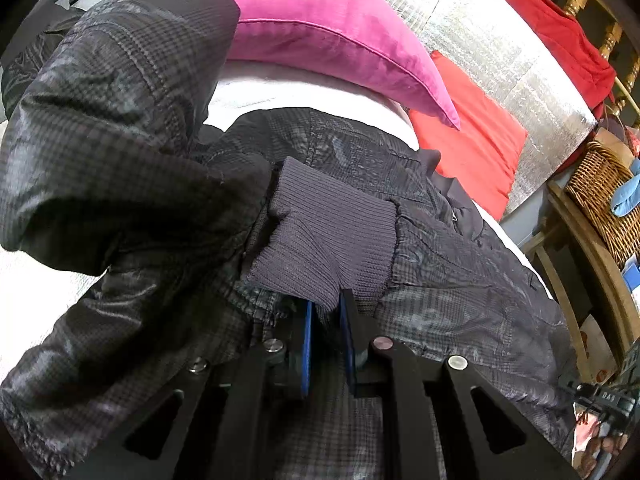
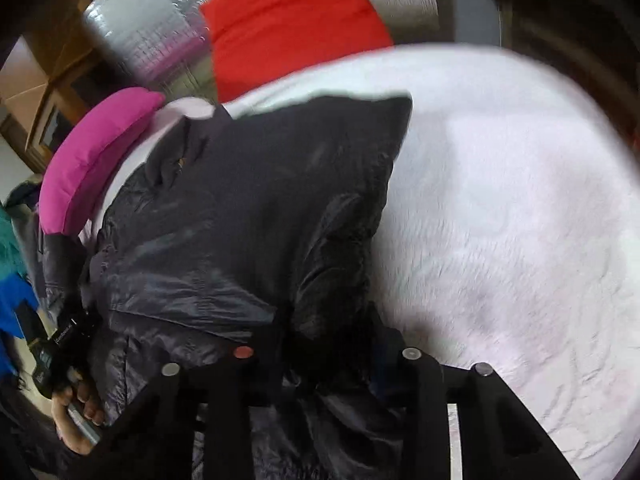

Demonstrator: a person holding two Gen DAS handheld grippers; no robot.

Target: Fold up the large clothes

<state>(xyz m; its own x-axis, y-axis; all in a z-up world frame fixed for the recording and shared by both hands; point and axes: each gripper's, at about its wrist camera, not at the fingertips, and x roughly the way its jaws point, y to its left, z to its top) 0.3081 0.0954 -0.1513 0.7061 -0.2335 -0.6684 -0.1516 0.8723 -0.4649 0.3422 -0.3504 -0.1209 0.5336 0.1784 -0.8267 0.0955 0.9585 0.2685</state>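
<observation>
- Left gripper [image 1: 326, 316] nearest the lens, jaws narrow, blue pads [image 1: 306, 344] pinching the ribbed knit cuff [image 1: 328, 240] of the jacket [image 1: 120, 128].
- Jacket is dark, shiny, fine-checked; it lies bunched on the white bed [image 2: 500, 220], one sleeve humped up toward the pillow end, the body trailing to the near edge.
- Right gripper [image 2: 328, 360] over the jacket's near edge, dark fabric bunched between its fingers; right view is blurred, can't tell if the pads press it.
- Pink pillow [image 1: 320, 28] at the head edge of the bed, just beyond the jacket; red pillow [image 1: 476, 128] beside it.
- Both pillows lean on the silver headboard [image 1: 500, 40].
- Wicker basket [image 1: 604, 200] off the bed's side, something blue in it.
- Person's hand [image 2: 76, 412] grips the left gripper's handle at the jacket's left side in the right view.
- Bed right of the jacket is bare white cover.
</observation>
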